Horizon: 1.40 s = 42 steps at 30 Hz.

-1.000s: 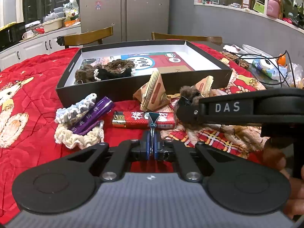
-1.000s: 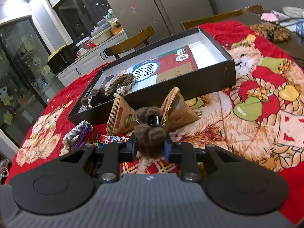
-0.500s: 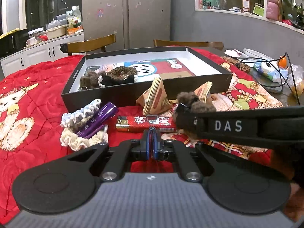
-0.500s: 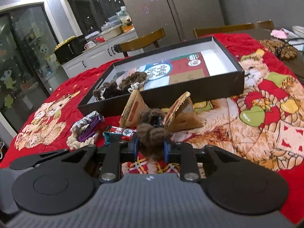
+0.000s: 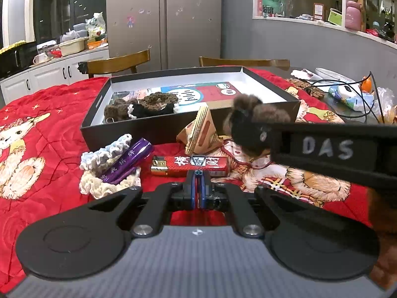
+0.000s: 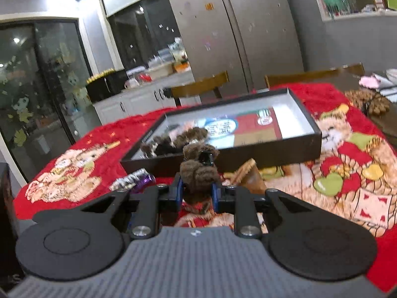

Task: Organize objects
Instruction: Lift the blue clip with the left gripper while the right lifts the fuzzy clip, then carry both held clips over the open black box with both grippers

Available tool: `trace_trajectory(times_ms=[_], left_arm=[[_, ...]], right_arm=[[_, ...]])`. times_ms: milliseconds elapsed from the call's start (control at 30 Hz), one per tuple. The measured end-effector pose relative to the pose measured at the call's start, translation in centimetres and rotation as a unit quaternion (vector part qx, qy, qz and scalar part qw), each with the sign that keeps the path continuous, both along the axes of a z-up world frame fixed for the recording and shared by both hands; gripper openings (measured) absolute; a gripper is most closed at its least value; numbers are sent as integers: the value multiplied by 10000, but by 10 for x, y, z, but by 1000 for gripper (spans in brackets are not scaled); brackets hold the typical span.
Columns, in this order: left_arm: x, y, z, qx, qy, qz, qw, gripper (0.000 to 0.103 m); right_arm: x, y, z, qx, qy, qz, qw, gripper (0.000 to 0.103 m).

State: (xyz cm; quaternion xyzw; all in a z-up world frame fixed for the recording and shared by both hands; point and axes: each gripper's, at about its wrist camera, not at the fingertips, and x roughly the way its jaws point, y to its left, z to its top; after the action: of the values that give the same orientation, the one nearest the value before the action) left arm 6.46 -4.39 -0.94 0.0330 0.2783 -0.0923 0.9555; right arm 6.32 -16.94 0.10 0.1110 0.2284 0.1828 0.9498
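My right gripper is shut on a brown fuzzy hair clip and holds it above the red cloth, short of the black box. The clip also shows in the left wrist view, in front of the box wall. Brown and black scrunchies lie in the box's near left corner. My left gripper is shut and empty, low over the cloth, just short of a red lighter.
A purple tube lies on white and cream scrunchies at the left. A triangular paper packet leans by the box; another shows in the right wrist view. Cables and clutter lie at the far right. Chairs stand behind.
My right gripper has risen with the brown clip and moved toward the box. My left gripper has stayed shut and lifted slightly.
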Motion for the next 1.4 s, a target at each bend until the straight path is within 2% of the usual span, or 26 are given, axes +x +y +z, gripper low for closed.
trace_trajectory(times_ms=[300, 633, 933, 1133, 1300, 1400], left_arm=[[-2, -1, 2, 10, -111, 7, 9999, 6], [-2, 2, 5, -130, -129, -42, 9998, 6], [-11, 6, 18, -190, -573, -9, 9982, 6], [-5, 16, 36, -355, -751, 124, 9965, 6], [15, 36, 73, -503, -1099, 335, 9921, 6], [38, 56, 100, -806, -1052, 281, 9908, 6]], right_arm=[[8, -9, -2, 247, 16, -163, 9996, 25], [3, -9, 4, 46, -574, -412, 9975, 25], [16, -19, 19, 164, -403, -744, 9963, 25], [23, -17, 45, 227, -418, -687, 9965, 25], [45, -11, 77, 343, -401, -549, 9971, 25], [67, -4, 95, 461, -314, -461, 9974, 25]])
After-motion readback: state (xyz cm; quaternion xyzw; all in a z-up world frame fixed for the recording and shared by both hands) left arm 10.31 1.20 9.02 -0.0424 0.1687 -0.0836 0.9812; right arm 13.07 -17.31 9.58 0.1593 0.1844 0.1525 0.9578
